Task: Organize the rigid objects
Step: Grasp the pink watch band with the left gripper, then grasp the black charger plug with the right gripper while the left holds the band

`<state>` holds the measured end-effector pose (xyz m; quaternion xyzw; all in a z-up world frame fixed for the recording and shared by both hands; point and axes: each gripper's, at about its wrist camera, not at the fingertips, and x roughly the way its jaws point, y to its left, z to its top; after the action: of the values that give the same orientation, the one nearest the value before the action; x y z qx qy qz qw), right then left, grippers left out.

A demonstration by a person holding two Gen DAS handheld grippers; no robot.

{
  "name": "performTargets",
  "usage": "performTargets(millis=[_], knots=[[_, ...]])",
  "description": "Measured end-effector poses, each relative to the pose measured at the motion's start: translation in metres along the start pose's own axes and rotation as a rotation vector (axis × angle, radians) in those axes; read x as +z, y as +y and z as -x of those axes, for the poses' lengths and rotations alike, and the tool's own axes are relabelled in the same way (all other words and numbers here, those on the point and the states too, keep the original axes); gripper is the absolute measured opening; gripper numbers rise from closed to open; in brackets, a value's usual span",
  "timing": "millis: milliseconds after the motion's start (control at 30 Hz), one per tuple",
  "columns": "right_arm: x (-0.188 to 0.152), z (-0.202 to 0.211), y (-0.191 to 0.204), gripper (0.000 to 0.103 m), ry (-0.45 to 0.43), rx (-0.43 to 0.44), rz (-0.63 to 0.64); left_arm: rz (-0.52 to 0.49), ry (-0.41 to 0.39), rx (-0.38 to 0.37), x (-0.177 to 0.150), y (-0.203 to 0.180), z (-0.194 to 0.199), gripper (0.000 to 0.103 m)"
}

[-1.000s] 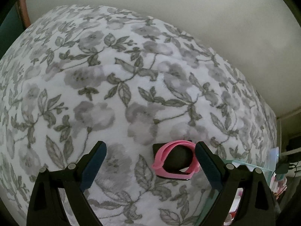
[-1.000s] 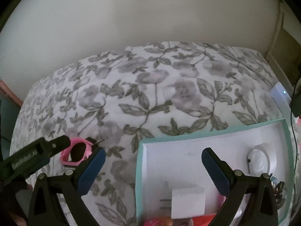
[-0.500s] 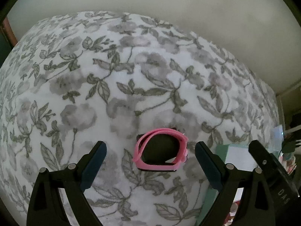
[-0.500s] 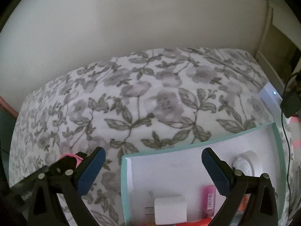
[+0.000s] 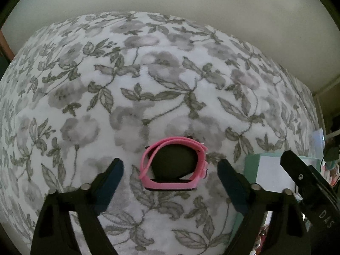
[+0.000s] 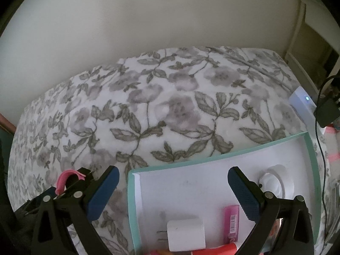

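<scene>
Pink watch lies on the floral bedspread: pink strap buckled into a loop, dark face inside, lying flat. Left hand-held gripper hangs over it, jaws wide but closing, watch between the pads, neither pad touching it. Right hand-held gripper is wide apart with nothing in it, above the teal-rimmed white tray just right of the watch. Tray holds a white charger, a pink tube and a white round item.

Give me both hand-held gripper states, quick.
Left hand-held gripper: closing, pink watch between the jaws, not yet gripped.
Right hand-held gripper: open, empty, over the teal box.
</scene>
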<state>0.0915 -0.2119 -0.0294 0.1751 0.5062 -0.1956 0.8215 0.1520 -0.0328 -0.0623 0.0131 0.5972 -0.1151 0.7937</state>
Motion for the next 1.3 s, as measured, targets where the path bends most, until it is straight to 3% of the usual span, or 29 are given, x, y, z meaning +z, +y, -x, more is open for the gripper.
performTargets(millis=[67,100,133,167,533,733,933,1100,1300], knots=[[0.000,0.000,0.001,0.103,0.002,0.001,0.003,0.003,0.003,-0.011,0.000,0.000,-0.001,0.082],[0.000,0.000,0.001,0.103,0.003,0.002,0.005,0.005,0.002,-0.014,0.000,0.001,-0.002,0.078],[0.000,0.000,0.001,0.103,0.005,0.003,0.005,0.007,0.005,-0.018,0.000,0.002,-0.003,0.067],[0.000,-0.001,0.001,0.103,0.008,0.004,0.006,0.012,0.009,-0.030,0.000,0.003,-0.004,0.065],[-0.001,-0.002,0.002,0.103,0.019,0.006,0.008,0.059,-0.010,-0.087,0.000,0.017,0.008,0.065],[0.000,0.006,0.011,0.103,-0.027,0.035,0.029,0.140,-0.055,-0.113,0.004,0.044,0.026,0.065],[-0.004,0.011,0.044,0.103,-0.069,0.092,0.114,0.265,-0.121,-0.058,0.009,0.092,0.047,0.065],[-0.017,0.002,0.083,0.103,-0.050,0.152,0.216,0.368,-0.170,-0.029,0.006,0.136,0.065,0.065],[-0.035,-0.012,0.121,0.103,-0.033,0.188,0.312,0.431,-0.199,-0.028,0.001,0.161,0.072,0.065]])
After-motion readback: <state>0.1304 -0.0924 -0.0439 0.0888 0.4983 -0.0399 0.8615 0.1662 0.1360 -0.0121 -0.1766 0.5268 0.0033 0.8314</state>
